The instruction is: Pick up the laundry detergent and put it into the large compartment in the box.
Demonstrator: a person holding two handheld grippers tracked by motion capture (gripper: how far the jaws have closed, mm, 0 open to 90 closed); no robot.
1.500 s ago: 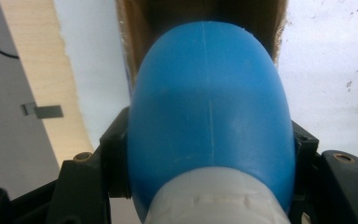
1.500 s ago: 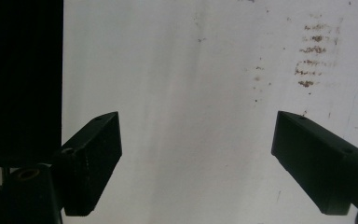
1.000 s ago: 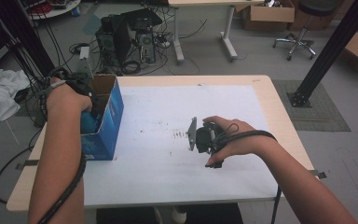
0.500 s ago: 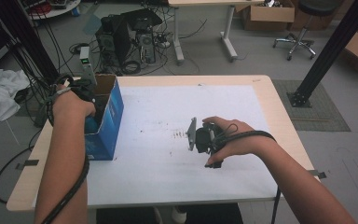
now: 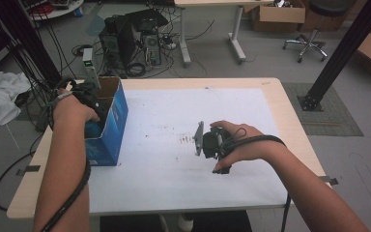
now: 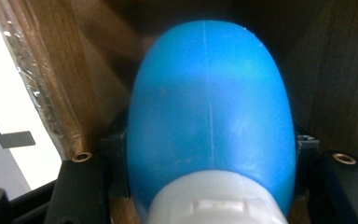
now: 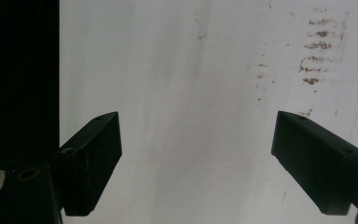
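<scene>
A blue bottle [image 6: 209,107] with a white cap [image 6: 214,200] stands between the jaws of my left gripper [image 6: 209,154], which is shut on it inside a brown cardboard interior. In the high view the left hand [image 5: 75,108] reaches into the open blue box [image 5: 107,126] at the table's left edge, hiding the gripper's jaws. My right gripper [image 5: 207,142] hovers over the white sheet [image 5: 174,111] mid-table, held by the right hand. In the right gripper view, the right gripper [image 7: 198,149] is open with nothing between its jaws, only bare sheet with brown smudges [image 7: 319,51].
The wooden table [image 5: 290,125] is covered by the white sheet. On the floor beyond lie computer cases and cables [image 5: 130,43], a white cloth [image 5: 0,99] at left, a black post [image 5: 340,53] at right, and a stool [image 5: 314,29].
The left hand has shifted slightly at the blue box. The right hand and its gripper have not moved.
</scene>
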